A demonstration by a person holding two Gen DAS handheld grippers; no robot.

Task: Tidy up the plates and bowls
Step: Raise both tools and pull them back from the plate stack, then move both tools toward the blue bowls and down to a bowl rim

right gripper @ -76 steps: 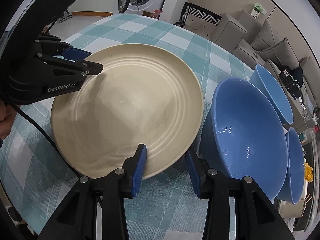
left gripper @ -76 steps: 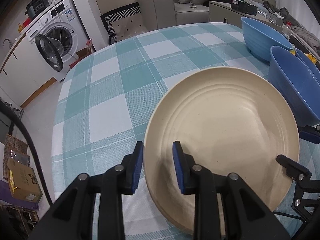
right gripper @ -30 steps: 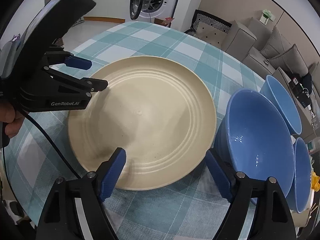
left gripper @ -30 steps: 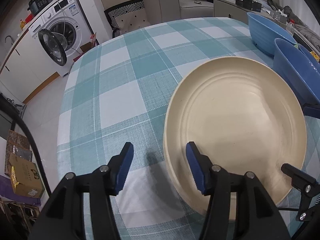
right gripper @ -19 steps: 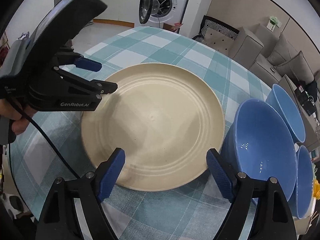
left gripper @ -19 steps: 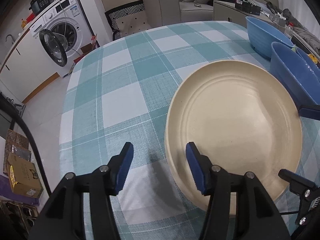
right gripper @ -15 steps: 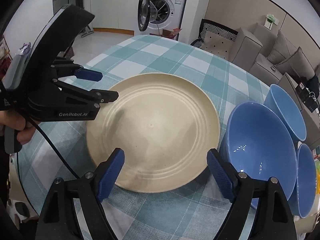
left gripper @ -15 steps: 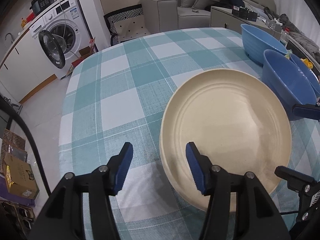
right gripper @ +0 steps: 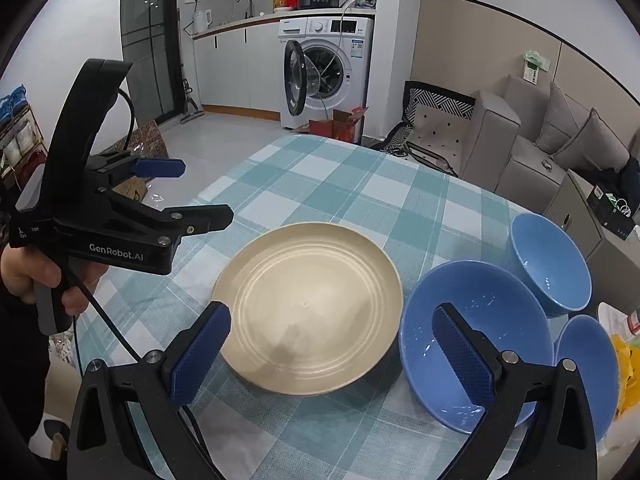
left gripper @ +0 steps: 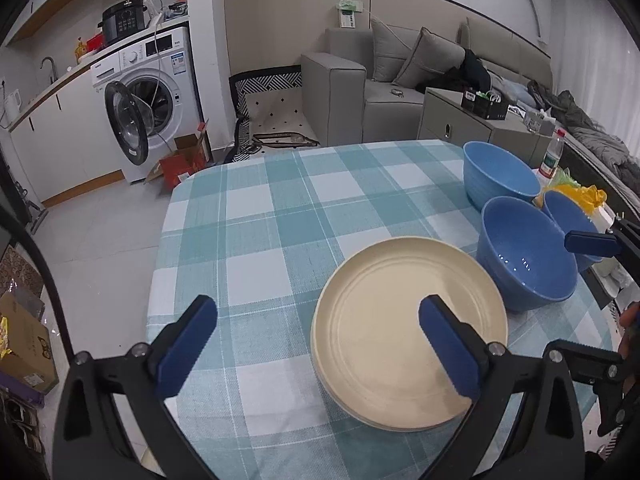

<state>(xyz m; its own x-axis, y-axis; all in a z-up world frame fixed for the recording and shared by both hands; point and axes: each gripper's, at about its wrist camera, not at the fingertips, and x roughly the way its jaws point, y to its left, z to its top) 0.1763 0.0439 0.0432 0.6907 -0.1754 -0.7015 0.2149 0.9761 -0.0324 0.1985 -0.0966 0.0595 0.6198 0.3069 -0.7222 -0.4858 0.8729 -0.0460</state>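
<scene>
cream plates point(left gripper: 400, 332) and three blue bowls, checked tablecloth point(left gripper: 260, 240)
left gripper point(left gripper: 316, 344) and right gripper point(right gripper: 332, 356) both spread wide, holding nothing, above the table. plates lie stacked flat; large bowl point(right gripper: 476, 344) just beside them, medium bowl point(right gripper: 548, 264) and small bowl point(right gripper: 588, 372) close by.

A washing machine point(left gripper: 154, 96) with open door stands beside a grey sofa point(left gripper: 360, 80)
</scene>
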